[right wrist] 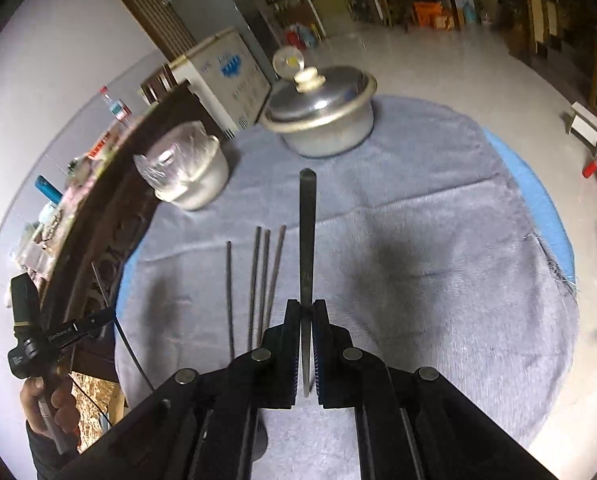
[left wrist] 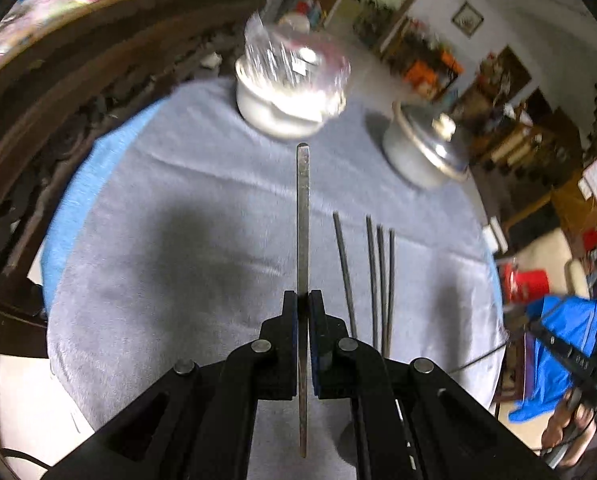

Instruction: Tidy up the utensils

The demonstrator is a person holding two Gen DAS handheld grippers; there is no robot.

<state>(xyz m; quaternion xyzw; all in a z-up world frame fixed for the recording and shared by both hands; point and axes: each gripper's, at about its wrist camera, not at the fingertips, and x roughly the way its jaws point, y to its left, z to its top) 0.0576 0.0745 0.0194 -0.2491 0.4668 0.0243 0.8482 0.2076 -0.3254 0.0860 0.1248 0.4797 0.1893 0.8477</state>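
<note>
My left gripper (left wrist: pixel 303 300) is shut on a thin flat metal chopstick (left wrist: pixel 303 216) that points forward above the grey cloth. My right gripper (right wrist: pixel 306 308) is shut on a dark chopstick (right wrist: pixel 307 232), also pointing forward above the cloth. Several dark chopsticks lie side by side on the cloth: they show right of the left gripper in the left wrist view (left wrist: pixel 374 276) and left of the right gripper in the right wrist view (right wrist: pixel 258 280).
A grey cloth (right wrist: pixel 438 240) covers a round blue table. A lidded metal pot (right wrist: pixel 322 112) and a pot covered with clear plastic (right wrist: pixel 186 172) stand at the far side. A dark carved wooden cabinet (left wrist: pixel 58 120) borders the table.
</note>
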